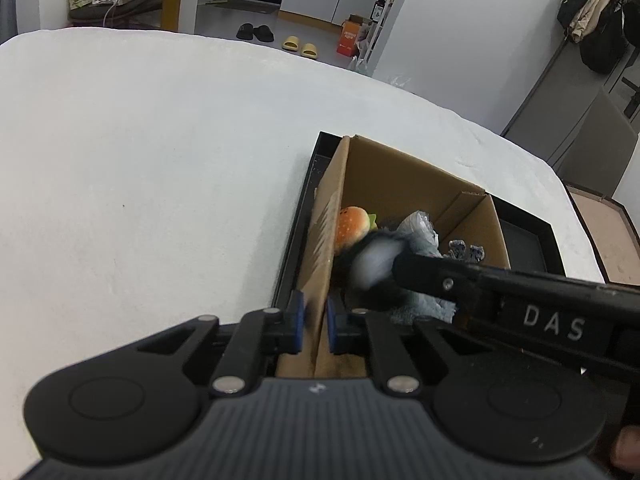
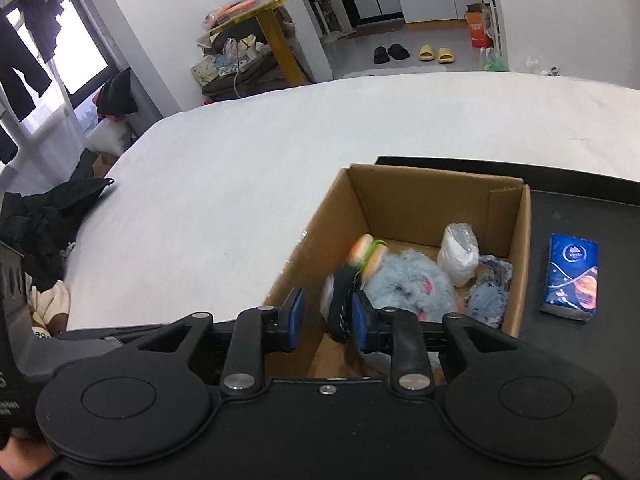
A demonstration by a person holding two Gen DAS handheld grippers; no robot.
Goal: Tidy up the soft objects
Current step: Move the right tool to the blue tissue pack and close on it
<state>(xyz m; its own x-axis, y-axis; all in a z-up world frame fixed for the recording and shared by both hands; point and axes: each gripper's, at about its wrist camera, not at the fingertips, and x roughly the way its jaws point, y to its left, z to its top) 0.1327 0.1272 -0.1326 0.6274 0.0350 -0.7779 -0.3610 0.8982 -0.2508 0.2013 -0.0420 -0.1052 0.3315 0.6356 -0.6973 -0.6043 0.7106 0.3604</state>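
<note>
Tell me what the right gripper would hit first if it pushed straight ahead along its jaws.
Most likely the blurred black-and-white plush toy just off the right gripper, inside the cardboard box. Beyond it lies the hamburger plush, then the box's far wall. Motion blur leaves depth uncertain.

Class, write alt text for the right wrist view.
The right gripper hangs open over a cardboard box, a blurred black-and-white toy between its jaws. The box holds a burger toy, a blue plush and a white bag; a tissue pack lies beside it.
</note>
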